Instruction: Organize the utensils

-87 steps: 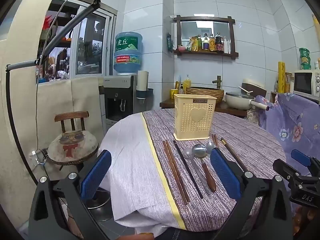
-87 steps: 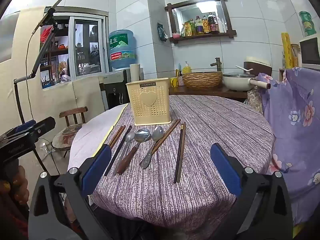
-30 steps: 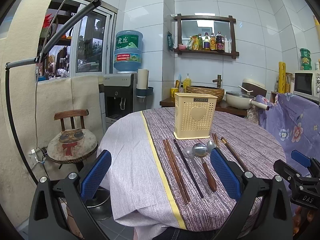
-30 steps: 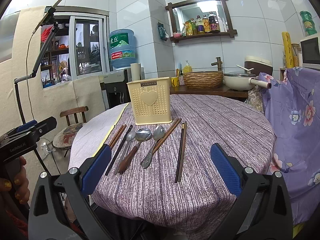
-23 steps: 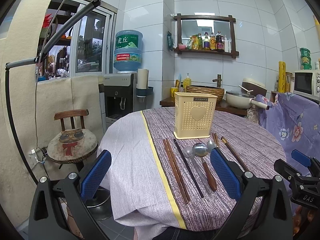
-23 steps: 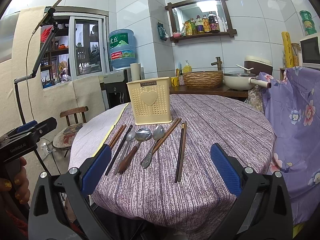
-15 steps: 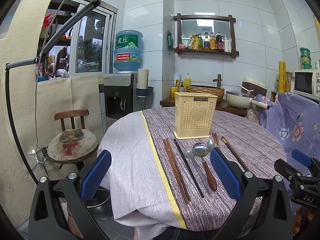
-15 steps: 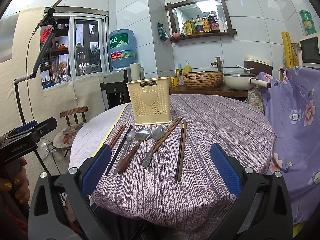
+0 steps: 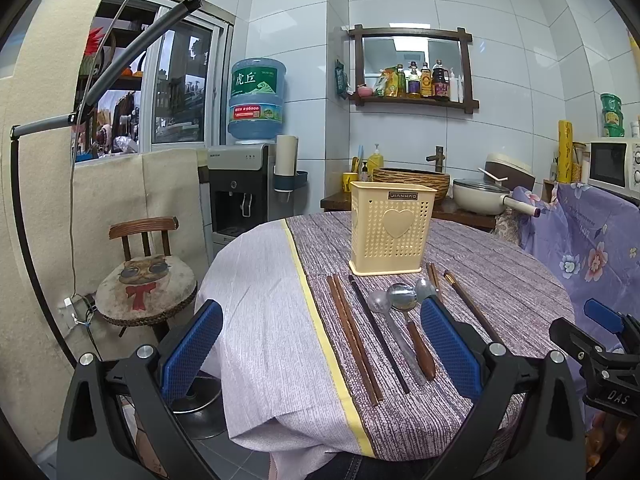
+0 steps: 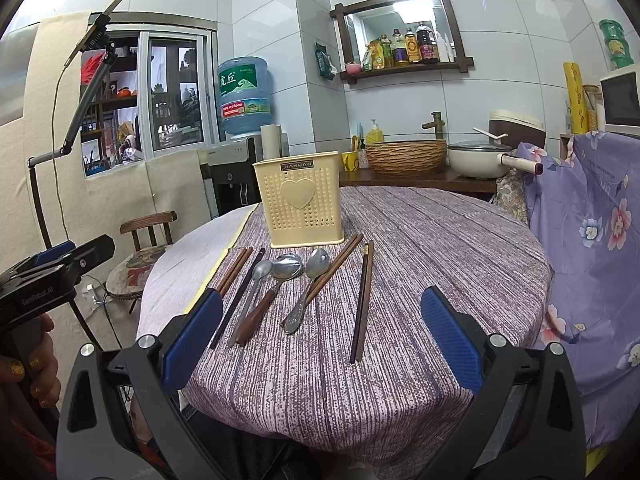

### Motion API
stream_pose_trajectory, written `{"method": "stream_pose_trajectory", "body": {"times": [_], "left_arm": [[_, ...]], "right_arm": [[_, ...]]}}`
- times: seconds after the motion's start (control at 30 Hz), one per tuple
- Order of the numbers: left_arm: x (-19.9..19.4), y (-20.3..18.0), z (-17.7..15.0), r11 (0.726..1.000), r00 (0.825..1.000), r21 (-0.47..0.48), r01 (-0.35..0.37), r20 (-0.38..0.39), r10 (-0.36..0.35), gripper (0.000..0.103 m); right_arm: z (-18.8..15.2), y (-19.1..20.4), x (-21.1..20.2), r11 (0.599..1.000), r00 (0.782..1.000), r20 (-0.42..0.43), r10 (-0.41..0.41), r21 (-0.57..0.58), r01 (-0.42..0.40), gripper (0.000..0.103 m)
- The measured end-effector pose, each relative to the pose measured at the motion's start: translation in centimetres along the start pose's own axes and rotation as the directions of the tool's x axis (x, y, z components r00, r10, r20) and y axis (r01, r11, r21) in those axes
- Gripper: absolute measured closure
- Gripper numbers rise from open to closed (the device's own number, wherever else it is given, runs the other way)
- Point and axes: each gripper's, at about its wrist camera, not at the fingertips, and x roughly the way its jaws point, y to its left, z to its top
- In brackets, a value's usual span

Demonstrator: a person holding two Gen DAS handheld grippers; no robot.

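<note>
Cream holder [image 10: 303, 200] waits at twelve o'clock; nothing has shifted, both grippers [image 10: 320, 344] [image 9: 320, 344] still spread empty, sorting unstarted.

Black tongs [image 9: 320, 344], blue textured pads [image 9: 191, 350], silver screws.

The utensil holder [image 10: 302, 205] is pale yellow with small holes and a heart. The tablecloth [image 10: 432, 248] is purple with fine stripes; at the left of the frame it is white with a yellow line.
</note>
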Motion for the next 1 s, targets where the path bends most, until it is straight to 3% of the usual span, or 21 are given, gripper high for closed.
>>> {"method": "stream_pose_trajectory", "body": {"times": [0.5, 0.9, 1.0], "left_arm": [[0.8, 0.1, -1.4, 1.000, 0.999, 0.015, 0.003, -0.034, -0.002, 0.005], [5.3, 1.3, -1.2, 1.000, 0.982, -0.002, 0.015, -0.187, -0.015, 0.005], [6.5, 1.3, -0.8, 1.000, 0.978, 0.006, 0.004, -0.210, -0.003, 0.005]], "right_arm": [[-0.4, -0.1, 1.0, 1.000, 1.000, -0.026, -0.010, -0.016, 0.010, 0.005], [1.2, -2.4, 6.3, 0.997, 0.985, -0.157, -0.073, -0.028, 0.070, 0.005], [1.6, -3.3, 7.9, 0.999, 0.975, -0.217, -0.043, 0.018, 0.048, 0.005]]}}
